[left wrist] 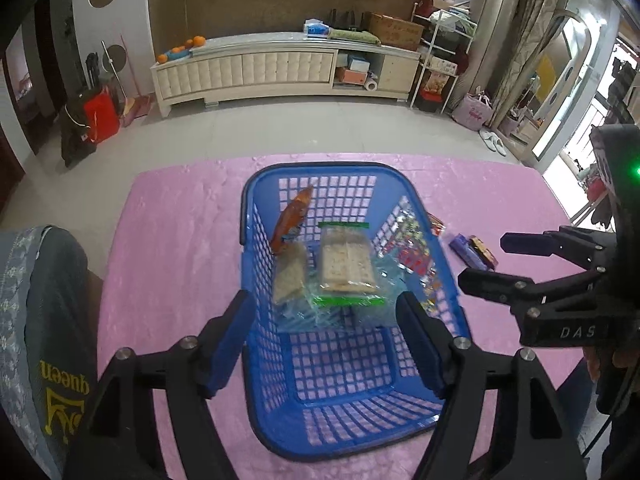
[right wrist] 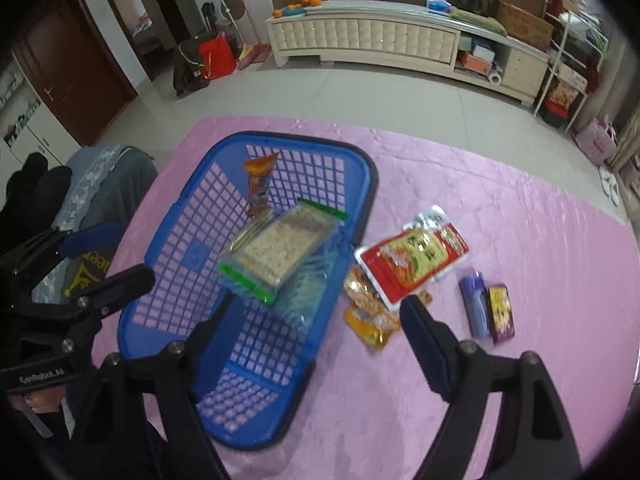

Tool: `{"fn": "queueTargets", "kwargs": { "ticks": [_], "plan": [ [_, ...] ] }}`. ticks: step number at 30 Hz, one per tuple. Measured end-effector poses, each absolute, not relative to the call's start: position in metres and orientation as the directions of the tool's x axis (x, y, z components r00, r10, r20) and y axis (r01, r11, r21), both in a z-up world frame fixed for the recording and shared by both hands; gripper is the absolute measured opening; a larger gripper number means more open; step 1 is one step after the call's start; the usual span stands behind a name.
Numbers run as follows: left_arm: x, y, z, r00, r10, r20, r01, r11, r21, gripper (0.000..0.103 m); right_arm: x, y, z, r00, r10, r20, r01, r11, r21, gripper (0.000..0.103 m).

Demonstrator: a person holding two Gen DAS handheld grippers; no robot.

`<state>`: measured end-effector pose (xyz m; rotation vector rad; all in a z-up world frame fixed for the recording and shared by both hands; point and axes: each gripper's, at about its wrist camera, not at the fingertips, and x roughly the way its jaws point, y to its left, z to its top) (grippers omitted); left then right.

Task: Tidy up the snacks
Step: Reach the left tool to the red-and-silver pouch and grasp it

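A blue plastic basket [left wrist: 256, 280] [right wrist: 360, 168] stands on the pink tablecloth. In it lie a clear cracker pack with green ends [left wrist: 346, 264] [right wrist: 280, 252], an orange snack packet [left wrist: 292, 220] [right wrist: 259, 184] and a light-blue wrapped pack [right wrist: 308, 292]. My left gripper [left wrist: 324, 320] is open and empty above the basket. My right gripper [right wrist: 320, 328] is open and empty over the basket's right rim; it also shows in the left wrist view [left wrist: 484, 264]. On the cloth right of the basket lie a red snack pack [right wrist: 416, 260], small orange packets [right wrist: 368, 312], a purple stick pack [right wrist: 474, 304] [left wrist: 466, 252] and a dark purple-yellow bar [right wrist: 500, 312].
The pink cloth [left wrist: 168, 240] [right wrist: 540, 240] covers the table. A grey garment on a chair [left wrist: 44, 320] [right wrist: 104, 184] sits at the left edge. A white TV cabinet [left wrist: 280, 68] and tiled floor lie beyond.
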<state>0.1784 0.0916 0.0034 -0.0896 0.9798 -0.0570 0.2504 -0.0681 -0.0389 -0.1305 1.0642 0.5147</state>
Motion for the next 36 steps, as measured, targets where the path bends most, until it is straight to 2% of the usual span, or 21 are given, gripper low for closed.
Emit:
{"fn": "queueTargets", "kwargs": {
  "ticks": [15, 21, 26, 36],
  "plan": [
    [0.168, 0.023, 0.010, 0.546, -0.066, -0.835, 0.044, 0.998, -0.050, 0.071, 0.229, -0.143, -0.031, 0.398, 0.352, -0.847, -0.428, 0.888, 0.169, 0.084],
    [0.185, -0.011, 0.001, 0.529, -0.076, -0.845, 0.086, 0.996, -0.036, 0.074, 0.239, -0.182, -0.043, 0.354, 0.397, -0.847, -0.373, 0.890, 0.261, 0.084],
    [0.204, -0.034, -0.006, 0.507, -0.070, -0.859, 0.114, 0.993, -0.014, 0.074, 0.249, -0.207, -0.045, 0.359, 0.399, -0.844, -0.345, 0.897, 0.278, 0.084],
    [0.252, -0.069, -0.019, 0.450, -0.062, -0.891, 0.193, 0.981, 0.030, 0.081, 0.282, -0.240, -0.054, 0.351, 0.410, -0.842, -0.317, 0.898, 0.305, 0.084]
  ]
}}
